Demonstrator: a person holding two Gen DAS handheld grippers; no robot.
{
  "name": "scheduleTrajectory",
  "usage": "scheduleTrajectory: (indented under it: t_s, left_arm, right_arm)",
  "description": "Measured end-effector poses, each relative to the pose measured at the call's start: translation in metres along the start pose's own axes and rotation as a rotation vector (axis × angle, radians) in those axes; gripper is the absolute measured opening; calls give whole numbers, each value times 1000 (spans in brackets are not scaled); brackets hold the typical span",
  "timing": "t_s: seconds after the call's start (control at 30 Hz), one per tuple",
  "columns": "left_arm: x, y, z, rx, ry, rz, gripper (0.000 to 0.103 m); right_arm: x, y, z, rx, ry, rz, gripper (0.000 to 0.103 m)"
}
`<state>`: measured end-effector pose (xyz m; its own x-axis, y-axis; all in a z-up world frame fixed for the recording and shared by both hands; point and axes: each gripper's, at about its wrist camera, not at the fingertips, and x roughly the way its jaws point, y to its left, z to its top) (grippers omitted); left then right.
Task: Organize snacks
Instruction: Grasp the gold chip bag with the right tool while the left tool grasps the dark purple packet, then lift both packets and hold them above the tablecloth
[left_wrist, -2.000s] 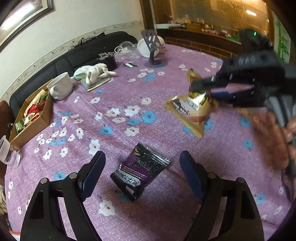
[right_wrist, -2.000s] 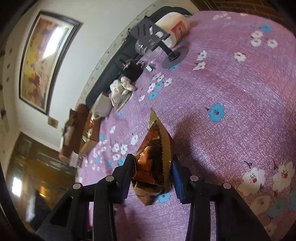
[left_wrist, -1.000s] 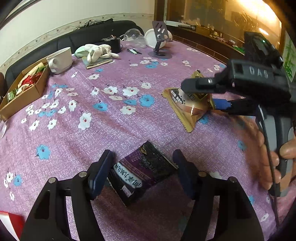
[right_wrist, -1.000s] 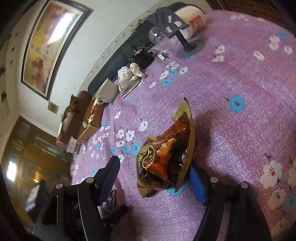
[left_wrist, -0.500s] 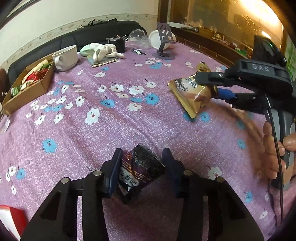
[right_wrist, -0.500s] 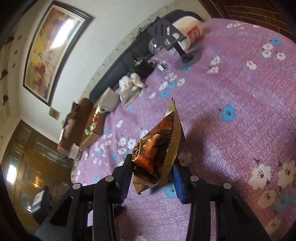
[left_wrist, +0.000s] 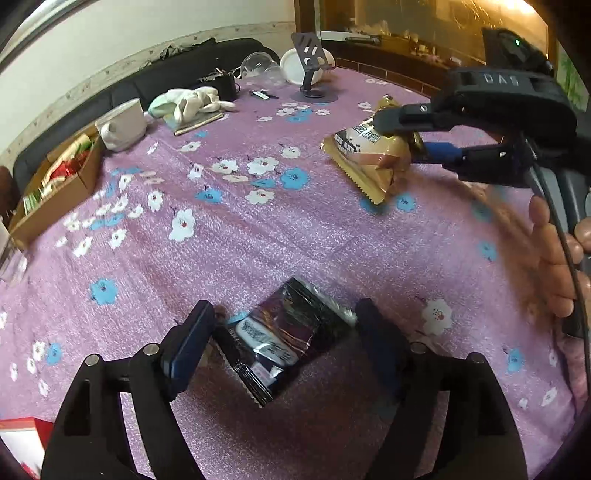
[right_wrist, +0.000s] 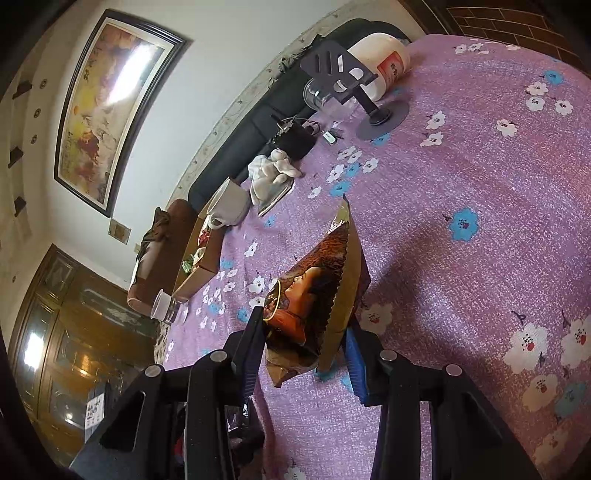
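The left gripper (left_wrist: 284, 339), its jaws just opened wide, straddles the light, crinkly, slippery dark purple foil snack packet (left_wrist: 286, 338) lying near on the purple flowered tablecloth (left_wrist: 258, 240), best pinched across its flat middle, while the right gripper (right_wrist: 303, 347) clamps the gold foil snack bag (right_wrist: 317, 295) at right.

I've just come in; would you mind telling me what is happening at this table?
A person is sorting snack packets on a flowered purple tablecloth with a gripper in each hand. The right gripper is clamped on a gold snack bag and holds it clear of the cloth. The left gripper has just been opening; its jaws straddle a dark purple packet lying on the cloth, not squeezing it. A cardboard box already holding snacks sits at the far edge.
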<state>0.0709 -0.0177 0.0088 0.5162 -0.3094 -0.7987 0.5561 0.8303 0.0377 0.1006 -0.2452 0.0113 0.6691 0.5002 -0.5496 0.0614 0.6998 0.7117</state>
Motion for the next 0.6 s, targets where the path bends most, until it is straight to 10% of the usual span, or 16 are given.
scheduleTrajectory:
  t_s: [0.2,0.6]
  left_arm:
    - [-8,6,0,-14,5,-10,33]
    - [-15,13,4,-55,-28,12,27]
  right_arm:
    - [1,0,-1,3,7,1,41]
    - [-4,0,1,23,1,75,41]
